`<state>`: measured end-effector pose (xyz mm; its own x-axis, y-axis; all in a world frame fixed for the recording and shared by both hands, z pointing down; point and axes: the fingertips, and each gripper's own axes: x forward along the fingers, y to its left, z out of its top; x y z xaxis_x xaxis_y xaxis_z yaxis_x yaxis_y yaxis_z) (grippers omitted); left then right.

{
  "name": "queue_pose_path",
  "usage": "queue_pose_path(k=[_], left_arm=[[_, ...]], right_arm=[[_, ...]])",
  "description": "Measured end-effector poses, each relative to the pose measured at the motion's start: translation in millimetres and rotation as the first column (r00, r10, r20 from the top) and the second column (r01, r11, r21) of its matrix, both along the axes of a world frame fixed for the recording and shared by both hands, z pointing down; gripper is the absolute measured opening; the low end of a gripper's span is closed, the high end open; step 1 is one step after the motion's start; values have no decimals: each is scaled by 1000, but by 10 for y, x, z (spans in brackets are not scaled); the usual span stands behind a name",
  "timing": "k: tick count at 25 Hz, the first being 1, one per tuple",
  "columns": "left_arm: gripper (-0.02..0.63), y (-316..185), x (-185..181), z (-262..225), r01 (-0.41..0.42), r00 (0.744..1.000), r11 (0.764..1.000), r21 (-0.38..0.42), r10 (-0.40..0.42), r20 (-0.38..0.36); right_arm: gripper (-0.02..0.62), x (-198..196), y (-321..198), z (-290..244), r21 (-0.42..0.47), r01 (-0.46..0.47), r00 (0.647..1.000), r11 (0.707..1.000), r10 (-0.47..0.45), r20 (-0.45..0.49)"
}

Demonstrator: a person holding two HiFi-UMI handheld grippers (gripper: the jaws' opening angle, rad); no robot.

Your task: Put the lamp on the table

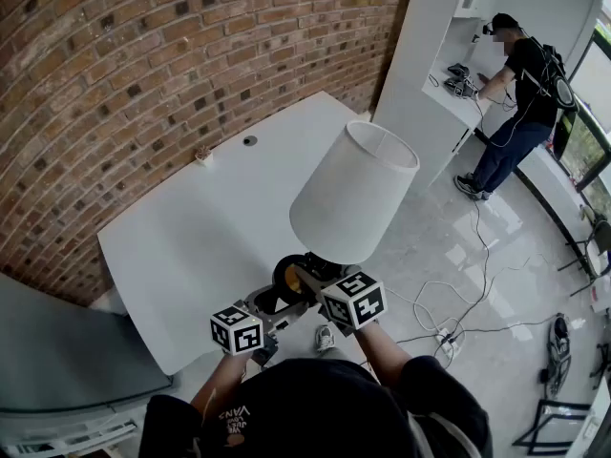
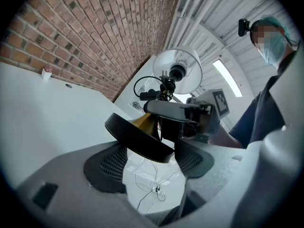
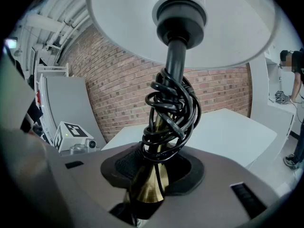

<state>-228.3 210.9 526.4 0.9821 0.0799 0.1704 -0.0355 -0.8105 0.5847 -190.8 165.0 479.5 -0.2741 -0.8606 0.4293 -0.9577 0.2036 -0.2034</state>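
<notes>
Carrying the lamp (image 1: 353,194) in the air at the near corner of the table (image 1: 181,246), tilted away, not yet set down. Gripping it with the right gripper (image 3: 153,167), fingers clamped on the flared brass stem (image 3: 151,184) just under the bundled cord (image 3: 171,113). Flanking the black base (image 2: 137,137) with the left gripper (image 2: 151,163), fingers spread wide to either side of the rim and not seen pressing on it. Judging the risks from here: could slip or twist in that one firm hold — smooth, tapered brass, and likely a top-heavy load with the shade (image 3: 118,18) far out from the grip. Could clip the table edge with the base on the way over, being so near that edge. Could land rim-first if put down at this lean, then rock or topple. Could also shed a loop of cord and trap it under the base, leaving the lamp unsteady — worth levelling first, and letting go only once sitting flat.
</notes>
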Motion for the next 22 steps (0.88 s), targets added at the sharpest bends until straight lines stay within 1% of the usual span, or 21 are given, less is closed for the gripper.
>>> queue_pose_path(k=[7, 15, 19, 22], left_arm=[[307, -79, 548, 63, 34, 999, 999, 4, -34, 12], [307, -147, 1260, 80, 112, 994, 994, -4, -112, 0], [305, -170, 1528, 87, 139, 990, 990, -11, -139, -7], [305, -203, 1671, 99, 137, 991, 990, -16, -137, 0]], right_arm=[[132, 542, -137, 57, -5, 45, 999, 999, -45, 13], [129, 1174, -243, 40, -6, 138, 990, 990, -138, -22], [129, 1420, -287, 42, -9, 169, 985, 986, -169, -32], [127, 1559, -322, 51, -11, 172, 984, 985, -173, -31]])
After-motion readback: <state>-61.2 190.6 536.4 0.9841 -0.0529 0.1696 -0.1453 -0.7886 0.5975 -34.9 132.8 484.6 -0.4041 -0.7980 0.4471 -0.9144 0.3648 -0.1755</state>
